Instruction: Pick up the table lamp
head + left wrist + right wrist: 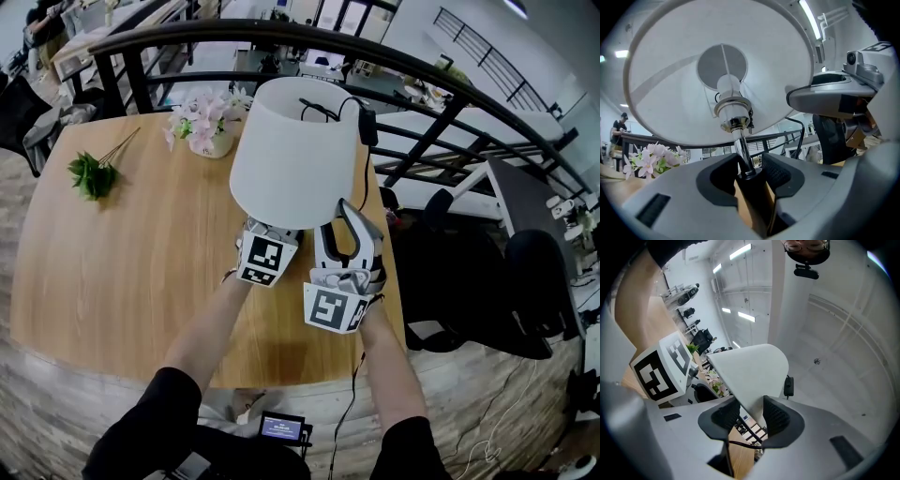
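The table lamp has a white cone shade (295, 150) and a chrome stem (740, 145) on a dark post. My left gripper (272, 232) reaches in under the shade. In the left gripper view it (750, 171) is shut on the dark post just below the chrome stem, and the inside of the shade (717, 61) fills the view above. My right gripper (345, 211) sits beside it at the shade's lower right edge. Its jaws (752, 413) stand apart, with the shade's rim (750, 376) showing between the pads; contact is unclear. The lamp's base is hidden.
The lamp's black cord (364, 178) with its switch hangs at the shade's right and crosses under the right jaws (740, 444). A pot of pink flowers (206, 122) and a green sprig (92, 173) lie on the wooden table (112, 272). A black railing (450, 103) and chairs (525, 281) are to the right.
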